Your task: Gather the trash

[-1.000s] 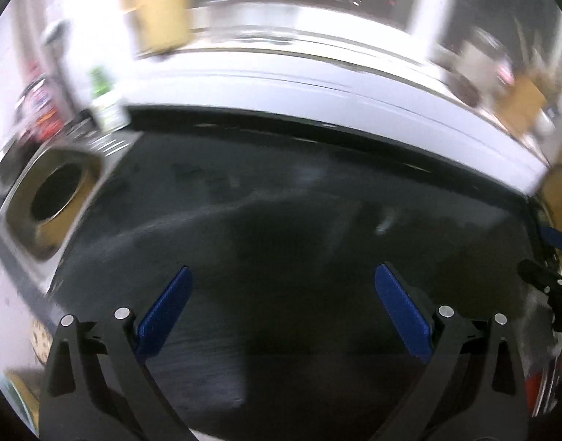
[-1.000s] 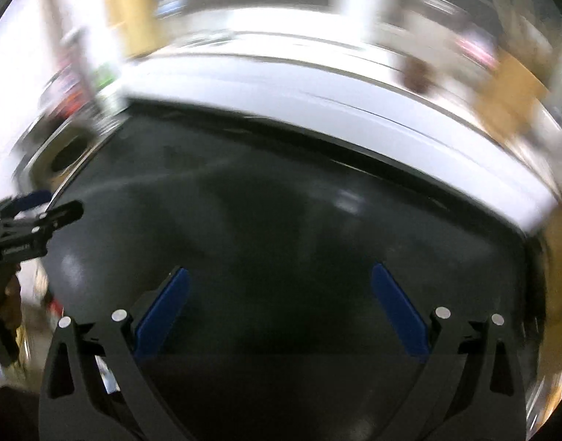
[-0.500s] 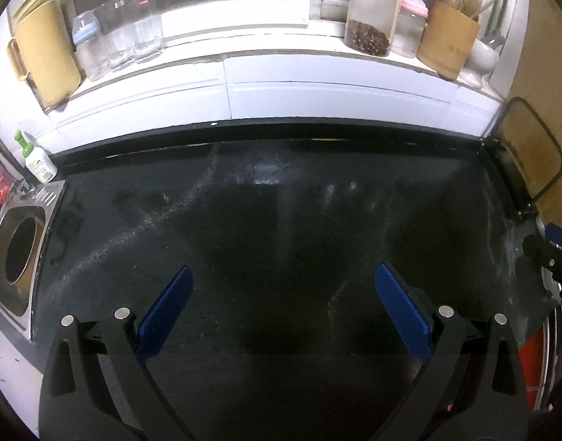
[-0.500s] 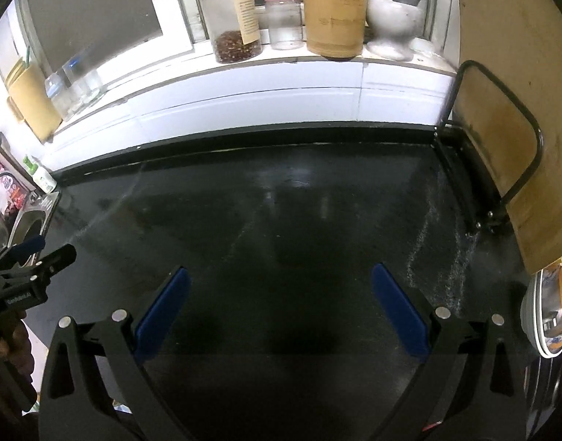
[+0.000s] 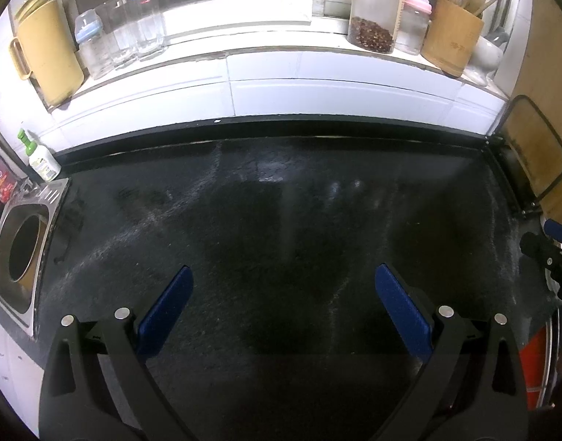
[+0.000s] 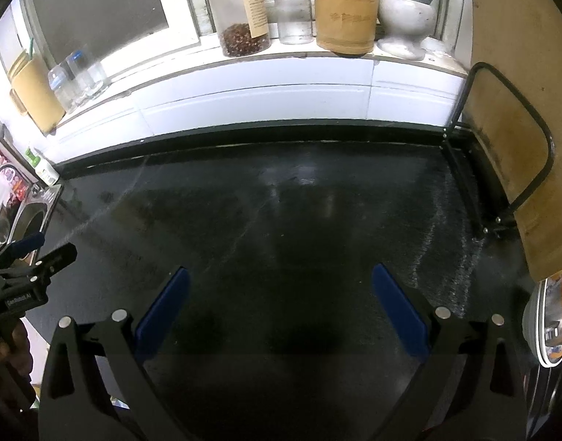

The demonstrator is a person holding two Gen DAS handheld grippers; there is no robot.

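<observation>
A dark countertop (image 5: 281, 228) (image 6: 299, 220) fills both views, and no trash shows on it. My left gripper (image 5: 281, 296) hangs open above its front part, blue pads wide apart with nothing between them. My right gripper (image 6: 279, 294) is open too, over the right half of the counter, and it is empty. The right gripper's tips (image 5: 549, 246) show at the right edge of the left wrist view. The left gripper (image 6: 27, 261) shows at the left edge of the right wrist view, with a hand under it.
A steel sink (image 5: 20, 253) sits at the counter's left end, a soap bottle (image 5: 42, 161) behind it. The white sill holds a jar of dark seeds (image 6: 240, 11), baby bottles (image 6: 292, 11), a bamboo utensil holder (image 6: 345, 11) and a mortar (image 6: 406, 18). A cutting board in a black rack (image 6: 516, 139) stands at the right.
Both cameras swung fast a second ago, blurring the scene, and have since steadied facing the window sill. Both grippers stayed open and empty.
</observation>
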